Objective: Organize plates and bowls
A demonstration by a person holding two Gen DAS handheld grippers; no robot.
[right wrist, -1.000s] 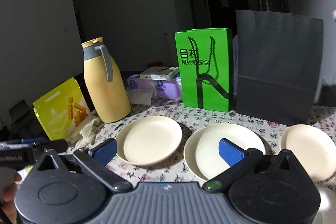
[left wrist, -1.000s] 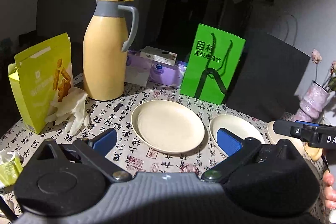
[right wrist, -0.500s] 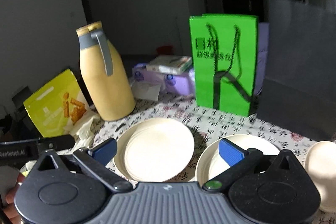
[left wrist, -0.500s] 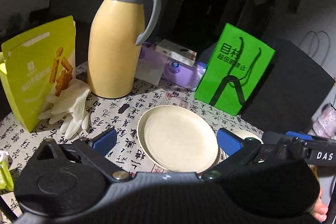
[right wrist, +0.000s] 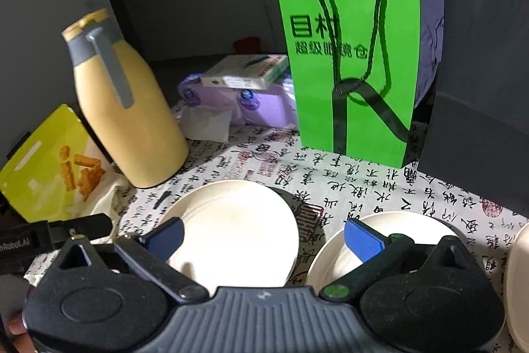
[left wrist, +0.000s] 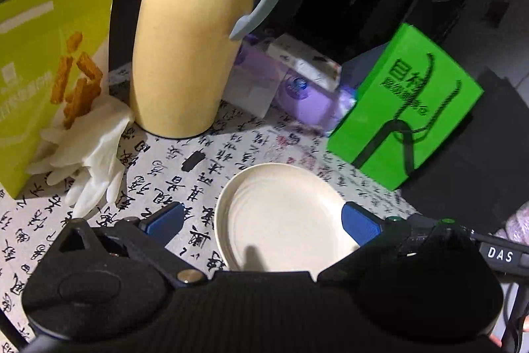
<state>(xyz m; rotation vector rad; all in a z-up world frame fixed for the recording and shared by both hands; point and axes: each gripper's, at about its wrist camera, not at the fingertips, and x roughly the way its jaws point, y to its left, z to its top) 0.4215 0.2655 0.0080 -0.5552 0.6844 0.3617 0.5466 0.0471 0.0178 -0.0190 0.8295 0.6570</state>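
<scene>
A calligraphy-print tablecloth point(left wrist: 211, 167) carries two cream plates. Both grippers, left point(left wrist: 263, 222) and right point(right wrist: 263, 235), hover wide apart over the left plate point(right wrist: 236, 229).

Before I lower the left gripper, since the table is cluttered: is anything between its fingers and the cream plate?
Nothing visible is. The left gripper is open over the plate, with only bare tablecloth beside it. The thermos and rubber gloves stand further back and to the left.

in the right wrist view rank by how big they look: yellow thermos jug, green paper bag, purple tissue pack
1. Green paper bag, largest.
2. Yellow thermos jug with grey handle, slightly smaller, though nearer the camera.
3. Purple tissue pack, smallest and partly hidden.
</scene>
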